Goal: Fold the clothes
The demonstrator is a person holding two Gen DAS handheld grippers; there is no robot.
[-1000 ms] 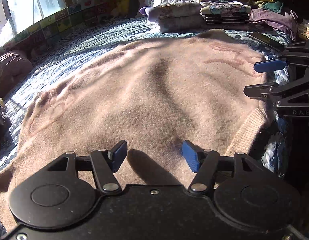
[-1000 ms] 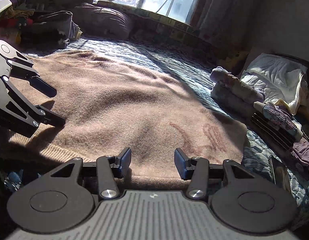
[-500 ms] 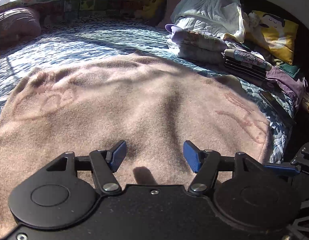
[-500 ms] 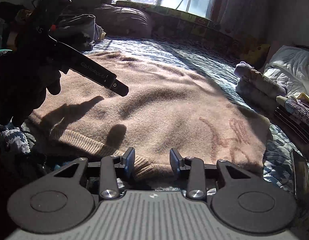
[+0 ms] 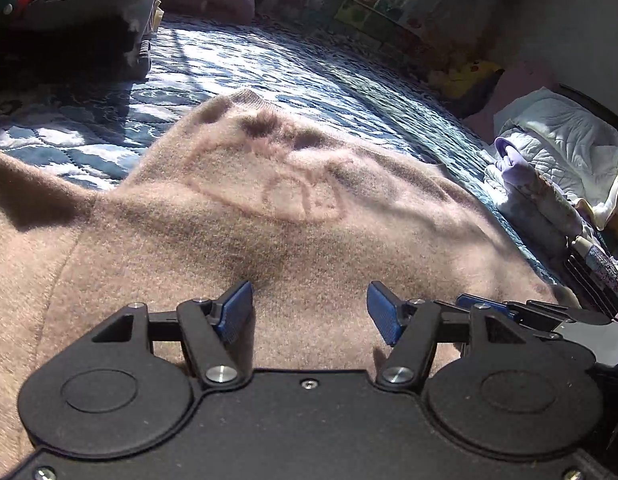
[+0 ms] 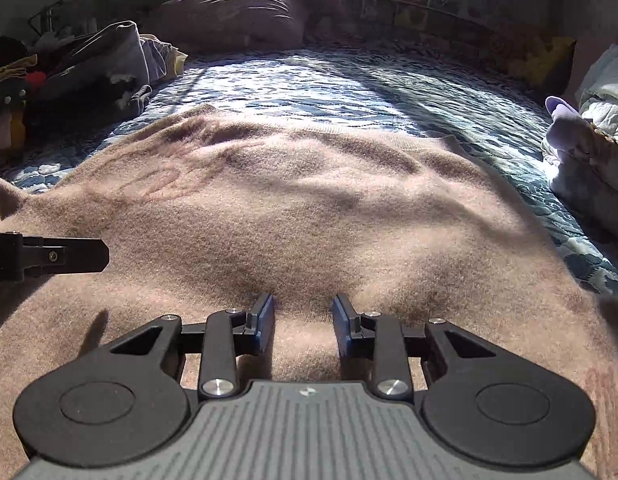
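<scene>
Two sets of tongs hang low over one pink-beige sweater (image 6: 309, 208): the left tongs (image 5: 310, 314) with blue pads spread wide, the right tongs (image 6: 304, 322) parted more narrowly, neither gripping anything. The sweater lies flat across the near half of the bed (image 6: 349, 80), over a blue patterned quilt. One brown pillow (image 6: 233, 16) rests at the bed's far edge below the window, a heap of clothes (image 6: 97, 64) sits at the left edge and folded bedding (image 5: 549, 184) at the right edge.
</scene>
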